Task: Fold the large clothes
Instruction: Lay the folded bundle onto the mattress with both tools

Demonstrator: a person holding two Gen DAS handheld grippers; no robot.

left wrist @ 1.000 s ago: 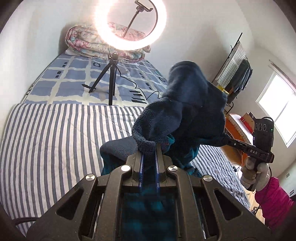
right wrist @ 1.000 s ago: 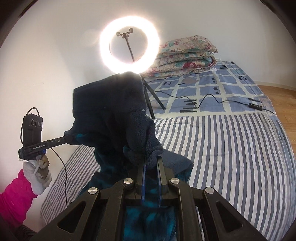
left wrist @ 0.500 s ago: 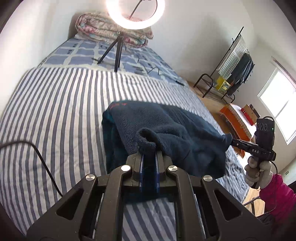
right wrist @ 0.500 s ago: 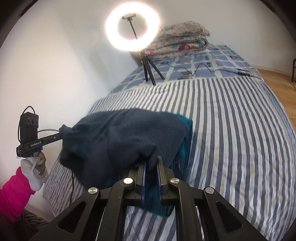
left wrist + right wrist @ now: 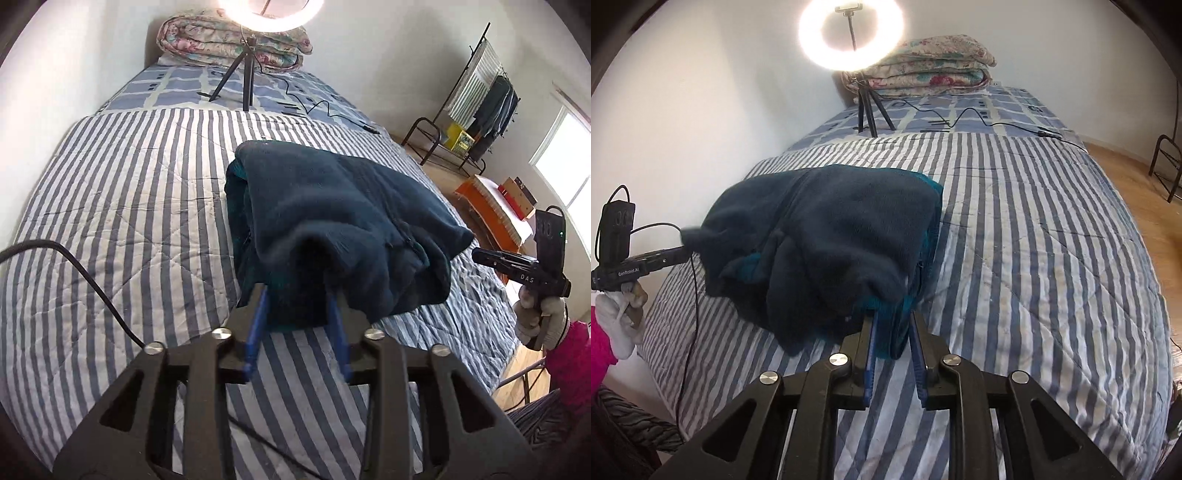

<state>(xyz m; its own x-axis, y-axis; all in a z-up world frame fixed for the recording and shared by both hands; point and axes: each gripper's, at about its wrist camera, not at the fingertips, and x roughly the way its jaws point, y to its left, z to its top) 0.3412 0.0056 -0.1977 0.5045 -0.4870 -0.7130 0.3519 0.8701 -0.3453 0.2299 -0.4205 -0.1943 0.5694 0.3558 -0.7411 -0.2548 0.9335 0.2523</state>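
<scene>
A dark blue fleece [image 5: 827,236] lies bunched in a folded heap on the striped bedspread [image 5: 1034,258], left of centre. At bottom centre the right gripper [image 5: 891,325] has its blue fingers [image 5: 868,350] parted, their tips at the heap's near edge with teal lining between them. At far left the left gripper [image 5: 685,253] touches the heap's left corner, gloved hand [image 5: 622,317] below it. A ring light [image 5: 851,33] and folded quilts [image 5: 934,62] sit at the top.
</scene>
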